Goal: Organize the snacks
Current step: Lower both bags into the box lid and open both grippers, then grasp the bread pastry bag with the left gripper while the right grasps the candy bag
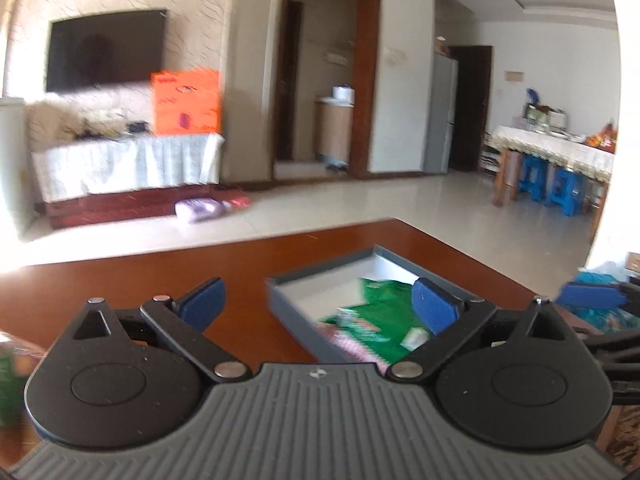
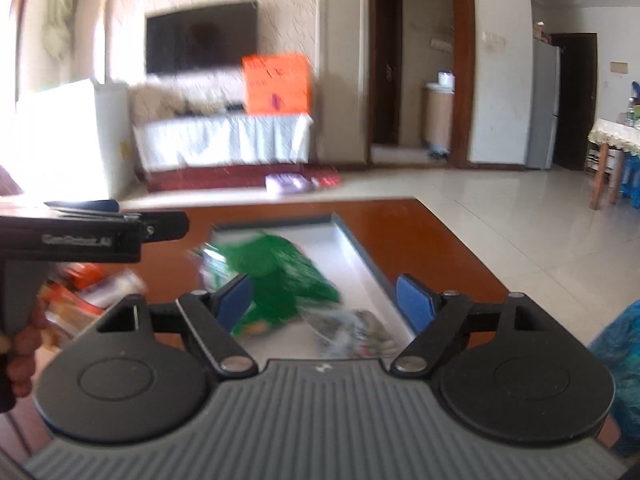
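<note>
A grey tray (image 1: 324, 274) with a white floor sits on the brown table (image 1: 100, 280). Green snack bags (image 1: 384, 300) lie in it. My left gripper (image 1: 319, 303) is open just before the tray's near left corner, with nothing between its blue pads. In the right wrist view the tray (image 2: 360, 248) holds a green bag (image 2: 280, 268) and a clear packet (image 2: 352, 332). My right gripper (image 2: 326, 301) hangs open over them, its pads pressing on nothing. The left gripper (image 2: 120, 220) shows side-on at the left, held by a hand (image 2: 24, 344).
Loose orange and red snack packets (image 2: 80, 292) lie on the table left of the tray. A green packet (image 1: 12, 380) sits at the left edge. A blue plastic bag (image 2: 624, 360) is at the right. The table's far edge (image 2: 320, 202) drops to tiled floor.
</note>
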### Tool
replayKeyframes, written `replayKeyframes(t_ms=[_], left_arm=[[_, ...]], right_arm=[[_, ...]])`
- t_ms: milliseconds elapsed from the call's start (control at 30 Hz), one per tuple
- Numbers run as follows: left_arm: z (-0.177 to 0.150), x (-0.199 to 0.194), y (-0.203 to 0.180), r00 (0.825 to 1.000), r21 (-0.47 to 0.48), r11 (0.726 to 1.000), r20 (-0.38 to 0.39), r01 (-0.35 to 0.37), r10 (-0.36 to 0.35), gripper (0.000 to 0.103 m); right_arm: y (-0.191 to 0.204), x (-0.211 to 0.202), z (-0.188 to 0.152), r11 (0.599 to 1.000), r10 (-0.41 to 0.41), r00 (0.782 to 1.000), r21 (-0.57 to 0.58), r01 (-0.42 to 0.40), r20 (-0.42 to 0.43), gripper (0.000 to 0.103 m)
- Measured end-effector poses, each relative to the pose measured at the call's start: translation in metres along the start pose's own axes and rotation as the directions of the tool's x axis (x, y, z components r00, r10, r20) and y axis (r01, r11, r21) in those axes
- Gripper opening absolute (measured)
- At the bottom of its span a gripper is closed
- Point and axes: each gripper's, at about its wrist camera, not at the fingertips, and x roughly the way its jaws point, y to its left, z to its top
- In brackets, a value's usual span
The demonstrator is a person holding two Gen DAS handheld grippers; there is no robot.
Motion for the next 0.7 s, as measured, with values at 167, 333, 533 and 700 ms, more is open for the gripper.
replayKeyframes(t_ms=[167, 333, 533, 700], left_arm=[[-0.006, -0.040, 0.041, 0.994, -0.042, 0.994, -0.009, -0.105, 0.105, 0.101], [-0.029, -0.069, 0.068, 0.984, -0.027, 0.986, -0.068, -0.168, 0.165, 0.101], [-0.065, -0.078, 0.075, 0.975, -0.037, 0.987, -0.167, -0.158, 0.150, 0.101], [-0.081, -0.057, 0.071, 0.962, -0.005, 0.988, -0.229, -0.155, 0.150, 0.101]], right_arm=[[0.032, -0.025, -0.010, 0.982, 0.181, 0.983, -0.046, -0.182, -0.019, 0.081], [0.066, -0.027, -0.025, 0.948, 0.282, 0.952, -0.121, -0.295, -0.116, 0.081], [0.090, -0.015, -0.044, 0.924, 0.269, 0.934, -0.210, -0.319, -0.236, 0.081], [0.092, -0.006, -0.053, 0.926, 0.251, 0.927, -0.210, -0.314, -0.279, 0.081]])
